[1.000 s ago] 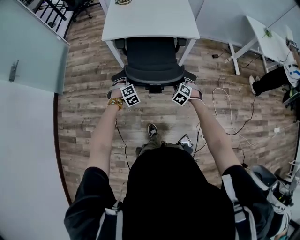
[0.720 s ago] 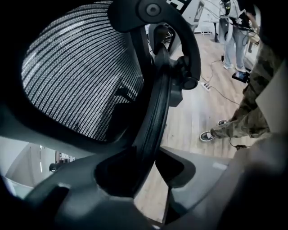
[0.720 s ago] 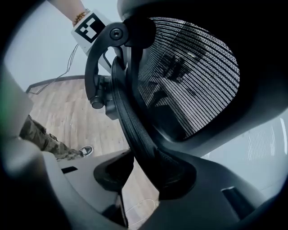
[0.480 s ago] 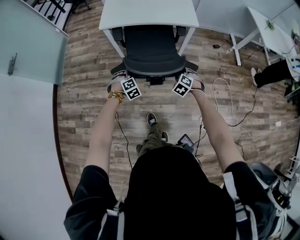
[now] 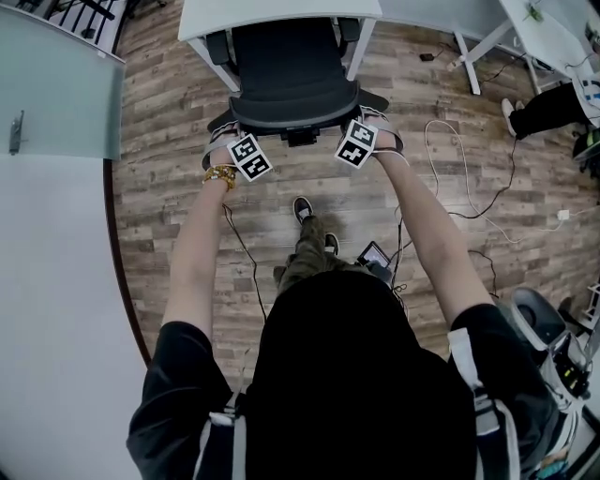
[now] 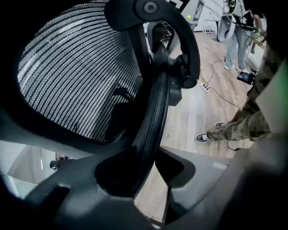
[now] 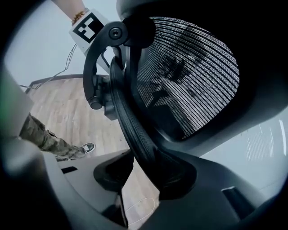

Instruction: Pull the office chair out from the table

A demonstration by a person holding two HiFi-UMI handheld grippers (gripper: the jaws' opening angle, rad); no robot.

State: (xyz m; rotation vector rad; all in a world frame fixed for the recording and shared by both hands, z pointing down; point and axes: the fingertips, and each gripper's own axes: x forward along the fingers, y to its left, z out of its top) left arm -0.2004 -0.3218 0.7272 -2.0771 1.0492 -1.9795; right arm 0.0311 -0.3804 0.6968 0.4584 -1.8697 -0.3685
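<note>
The black mesh office chair [image 5: 292,75] stands at the white table [image 5: 281,9], its seat partly under the top and its backrest toward me. My left gripper [image 5: 239,139] is at the backrest's left rim and my right gripper [image 5: 364,129] at its right rim. In the left gripper view the dark backrest rim [image 6: 150,121] runs down between the jaws of the left gripper [image 6: 155,166], which is shut on it. In the right gripper view the rim [image 7: 130,126] sits likewise in the right gripper [image 7: 139,173]. The mesh [image 6: 76,76] fills the space beyond.
Wood-plank floor lies all around. Cables [image 5: 450,202] trail on the floor to the right, near a small device [image 5: 373,255] by my feet. A second white table [image 5: 539,28] and another person [image 5: 553,108] are at the far right. A glass partition [image 5: 56,103] bounds the left.
The chair and both grippers have come a little away from the table toward me, and more of the seat shows. The whole scene has slid up the head view.
</note>
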